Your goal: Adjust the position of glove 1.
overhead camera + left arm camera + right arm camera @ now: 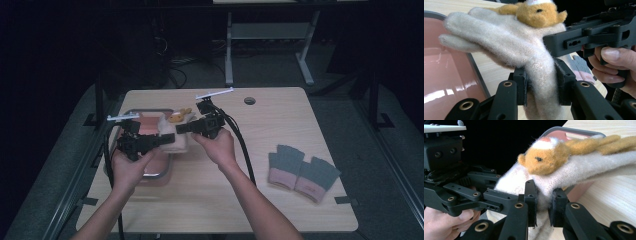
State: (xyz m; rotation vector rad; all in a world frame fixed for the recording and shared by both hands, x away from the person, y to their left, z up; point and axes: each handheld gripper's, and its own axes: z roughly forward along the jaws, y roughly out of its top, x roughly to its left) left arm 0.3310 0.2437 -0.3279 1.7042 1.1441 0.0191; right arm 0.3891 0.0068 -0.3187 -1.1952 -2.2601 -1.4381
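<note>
- Cream wool is what both tools have hold of: a fuzzy cream glove (506,42) with a small tan plush animal (536,13) sewn or perched on its back; the glove hangs in the air between the two hands, above the near right corner of the pink tray (150,122) at the table's left.
- The left gripper (165,141) is pinching the glove at its cuff end; in the left gripper view the fabric bunches between the two black pads (521,85), which looks like a grip chosen to keep the opening gathered.
- The right gripper (181,128) is clamped on the opposite edge of the same cuff; in the right gripper view the knit is squeezed thin between its pads (531,202); two grips on facing edges probably serve to hold the glove spread and level instead of drooping.
- The fingers of the glove point away over the tray, so the likely aim is either to lay it down in there or to carry it clear; I cannot tell which.
- A grey-and-pink pair of fingerless gloves (302,172) lies flat on the wooden table (260,200), well apart to the right, untouched by either tool.
</note>
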